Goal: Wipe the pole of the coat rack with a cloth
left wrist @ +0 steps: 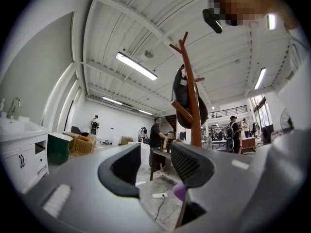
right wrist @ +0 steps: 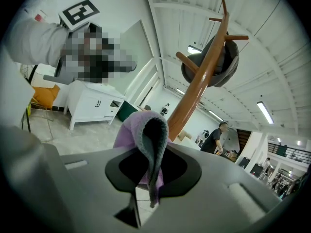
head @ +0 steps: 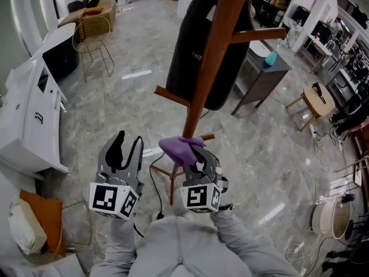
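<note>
Pressing a purple cloth (head: 176, 149) against the coat rack pole (head: 210, 56) low down, near the floor (head: 132, 97), the right gripper (head: 193, 153) has its fingers clenched on the fabric, which appears to touch the wood. The left gripper (head: 127, 144) hangs just beside it, fingers released and empty. A dark bag (head: 187, 45) hangs higher on the rack. Wiping looks barely begun, with most of the pole above left to cover
</note>
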`<state>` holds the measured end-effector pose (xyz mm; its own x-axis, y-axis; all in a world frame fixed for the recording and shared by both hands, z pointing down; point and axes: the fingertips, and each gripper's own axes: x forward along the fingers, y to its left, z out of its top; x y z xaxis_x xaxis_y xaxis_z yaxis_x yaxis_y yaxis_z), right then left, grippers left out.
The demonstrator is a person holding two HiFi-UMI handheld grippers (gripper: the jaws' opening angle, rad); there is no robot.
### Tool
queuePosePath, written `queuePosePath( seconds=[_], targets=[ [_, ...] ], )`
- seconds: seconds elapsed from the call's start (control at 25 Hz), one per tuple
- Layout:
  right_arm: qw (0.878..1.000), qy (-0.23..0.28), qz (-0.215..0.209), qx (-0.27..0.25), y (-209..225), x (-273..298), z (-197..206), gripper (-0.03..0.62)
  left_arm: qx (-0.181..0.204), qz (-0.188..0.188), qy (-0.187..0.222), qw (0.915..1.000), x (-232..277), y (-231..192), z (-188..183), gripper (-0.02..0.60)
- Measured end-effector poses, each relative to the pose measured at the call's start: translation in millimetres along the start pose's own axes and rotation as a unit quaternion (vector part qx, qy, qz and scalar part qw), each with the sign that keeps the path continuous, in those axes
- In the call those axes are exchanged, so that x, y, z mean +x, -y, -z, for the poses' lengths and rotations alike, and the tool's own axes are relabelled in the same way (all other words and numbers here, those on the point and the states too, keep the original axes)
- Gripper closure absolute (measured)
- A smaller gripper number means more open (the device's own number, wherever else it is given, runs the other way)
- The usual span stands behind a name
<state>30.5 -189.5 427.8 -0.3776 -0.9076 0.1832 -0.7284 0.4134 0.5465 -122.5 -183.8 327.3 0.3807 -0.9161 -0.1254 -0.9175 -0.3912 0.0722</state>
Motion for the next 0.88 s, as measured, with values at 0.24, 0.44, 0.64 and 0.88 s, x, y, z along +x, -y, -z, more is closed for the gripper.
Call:
queuePosePath(
  seconds=[0.24, 0.44, 0.64, 0.88],
  targets=[
    [0.999, 0.041, 0.024, 0.021, 20, -25, -33, 0.549, 0.003, 0.003, 0.002, 1.0000, 1, 3, -7, 0.377],
    [0.994, 0.095, 0.056, 0.016, 44, -52, -81, 0.549, 0.003, 0.004, 0.007, 1.0000, -2, 3, -11, 0.377],
    [0.981, 0.167, 0.094, 0.010, 75, -81, -145, 0.549, 0.001, 0.003, 0.013, 0.9999, -6, -2, -13, 0.377],
    [0.952, 0.268, 0.146, -0.003, 110, -100, -238, 0.549, 0.001, 0.004, 0.023, 0.9997, -12, -11, -20, 0.377]
  ],
)
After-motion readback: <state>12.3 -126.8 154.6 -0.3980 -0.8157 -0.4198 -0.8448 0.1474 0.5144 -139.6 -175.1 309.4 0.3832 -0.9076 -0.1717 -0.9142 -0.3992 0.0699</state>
